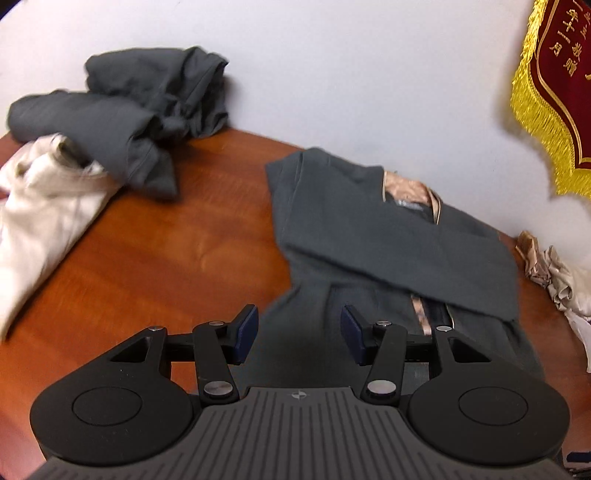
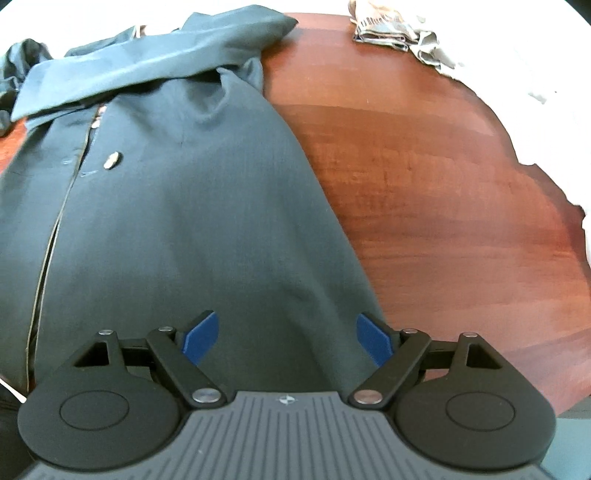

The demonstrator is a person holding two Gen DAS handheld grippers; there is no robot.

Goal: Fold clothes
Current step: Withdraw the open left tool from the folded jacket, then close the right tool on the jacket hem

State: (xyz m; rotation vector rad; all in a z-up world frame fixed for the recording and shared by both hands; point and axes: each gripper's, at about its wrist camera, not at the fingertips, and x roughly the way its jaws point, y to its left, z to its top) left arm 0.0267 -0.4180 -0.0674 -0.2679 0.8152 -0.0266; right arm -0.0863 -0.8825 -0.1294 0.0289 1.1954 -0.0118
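Observation:
A dark grey button-front garment (image 1: 373, 236) lies flat on the round wooden table (image 1: 177, 251), with a sleeve folded across its chest. It also shows in the right wrist view (image 2: 177, 206), with its sleeve (image 2: 147, 62) laid across the top. My left gripper (image 1: 299, 332) is open and empty over the garment's lower left part. My right gripper (image 2: 288, 338) is open and empty over the garment's lower right edge, close to the cloth.
A crumpled dark grey garment (image 1: 129, 107) and a cream garment (image 1: 44, 206) lie at the table's far left. A patterned beige cloth (image 1: 554, 273) lies at the right edge, also in the right wrist view (image 2: 395, 29). A red banner with gold fringe (image 1: 554, 92) hangs on the white wall.

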